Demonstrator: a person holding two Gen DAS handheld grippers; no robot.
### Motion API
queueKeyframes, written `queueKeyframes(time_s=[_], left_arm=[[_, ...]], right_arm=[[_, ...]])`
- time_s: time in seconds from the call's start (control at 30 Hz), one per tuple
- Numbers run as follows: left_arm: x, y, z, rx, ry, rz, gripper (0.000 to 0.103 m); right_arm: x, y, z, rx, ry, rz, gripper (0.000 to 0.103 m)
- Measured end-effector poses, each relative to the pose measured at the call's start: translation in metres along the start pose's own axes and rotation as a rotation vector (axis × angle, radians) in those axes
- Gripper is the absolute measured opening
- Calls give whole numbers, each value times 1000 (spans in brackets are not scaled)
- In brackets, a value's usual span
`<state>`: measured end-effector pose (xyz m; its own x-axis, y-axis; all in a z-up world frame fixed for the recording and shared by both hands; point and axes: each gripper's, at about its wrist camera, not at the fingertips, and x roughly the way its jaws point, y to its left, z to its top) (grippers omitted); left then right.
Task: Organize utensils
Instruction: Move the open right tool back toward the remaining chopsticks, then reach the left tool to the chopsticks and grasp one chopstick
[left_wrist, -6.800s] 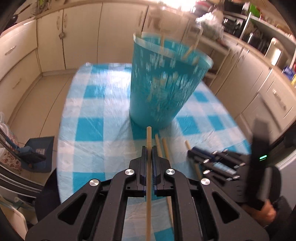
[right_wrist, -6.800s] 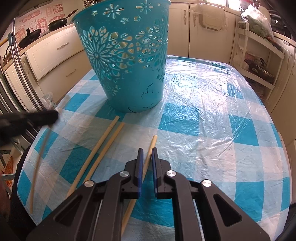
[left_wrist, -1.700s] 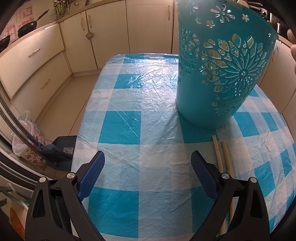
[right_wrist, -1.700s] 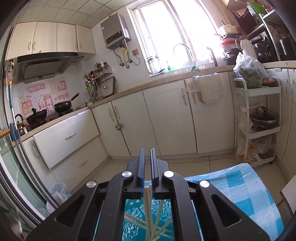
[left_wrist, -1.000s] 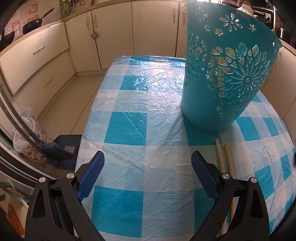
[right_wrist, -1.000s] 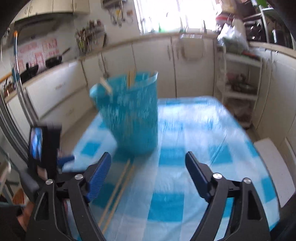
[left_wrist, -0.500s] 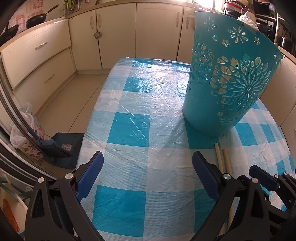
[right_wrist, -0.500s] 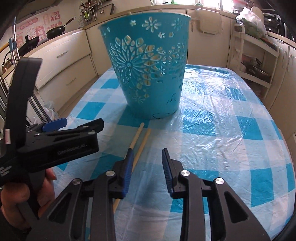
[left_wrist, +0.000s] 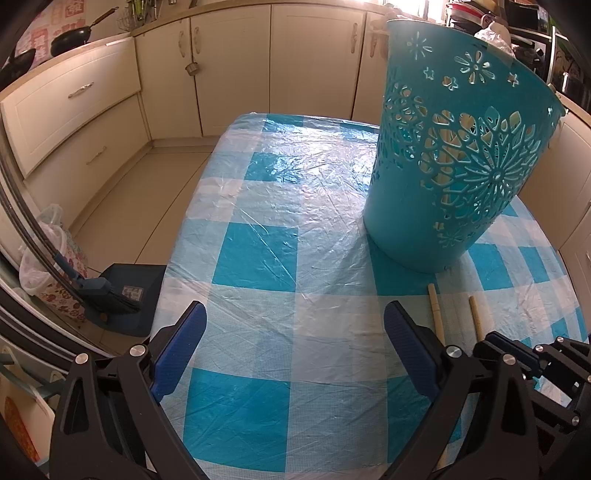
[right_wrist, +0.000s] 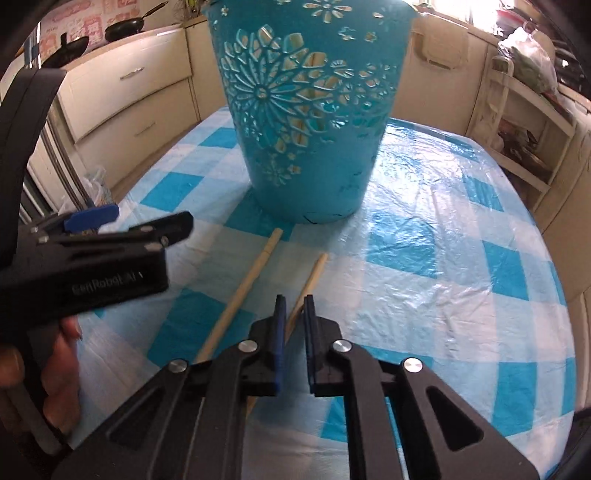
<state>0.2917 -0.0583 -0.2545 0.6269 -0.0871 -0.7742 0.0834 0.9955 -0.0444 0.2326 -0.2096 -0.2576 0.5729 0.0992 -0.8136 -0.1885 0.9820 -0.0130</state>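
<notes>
A teal cut-out basket (left_wrist: 461, 166) (right_wrist: 306, 110) stands on the blue-checked table and holds several chopsticks. Two more wooden chopsticks lie in front of it. My right gripper (right_wrist: 294, 301) (left_wrist: 495, 341) is low over the cloth. Its jaws are closing on the right chopstick (right_wrist: 314, 273) (left_wrist: 476, 321), which runs between the pads. The left chopstick (right_wrist: 251, 277) (left_wrist: 436, 314) lies loose beside it. My left gripper (left_wrist: 294, 308) (right_wrist: 147, 221) hangs open over the table's left side with nothing between its fingers.
A hand (right_wrist: 55, 354) holds the left gripper at the table's near left edge. A dustpan and brush (left_wrist: 122, 291) and a bag sit on the floor at the left. Cabinets ring the room, and a white shelf rack (right_wrist: 517, 122) stands at the far right.
My right gripper came down from above the basket to the table, and its jaws narrowed from wide open to tight around the right chopstick. The left gripper stayed in place, open.
</notes>
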Motion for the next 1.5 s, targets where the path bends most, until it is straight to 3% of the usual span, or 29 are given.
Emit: queueKeyframes(time_s=[0.2,0.33,0.47,0.6,0.9,0.97,1.03,1.4,1.5], left_arm=[[2,-7,-2,32,7,-16,93],[-1,-20,-3,93,25,-64,93],[-1,-33,-7,89,61,-126,93],[-3,-56,-7,146,50,-118,91],[9,-81,-6,198,90,-83,43],[7,-82,-6,200,85,-88,20],[5,-81,-8,196,86,-104,6],[2,-74,-11,180,92,-99,6],[4,-74,-10,185,92,-99,10]], right_arm=[[-7,-43,-7,17,26,-43,7],[-8,-61,-10,116,18,13,7],[-9,-61,-10,134,8,40,12],[-10,-64,-10,162,4,72,19],[-9,-72,-9,198,0,86,26],[-9,-73,-10,205,0,88,27],[-9,-72,-10,204,-1,88,27],[-10,-69,-11,201,-11,80,34],[-10,-69,-11,198,-16,75,34]])
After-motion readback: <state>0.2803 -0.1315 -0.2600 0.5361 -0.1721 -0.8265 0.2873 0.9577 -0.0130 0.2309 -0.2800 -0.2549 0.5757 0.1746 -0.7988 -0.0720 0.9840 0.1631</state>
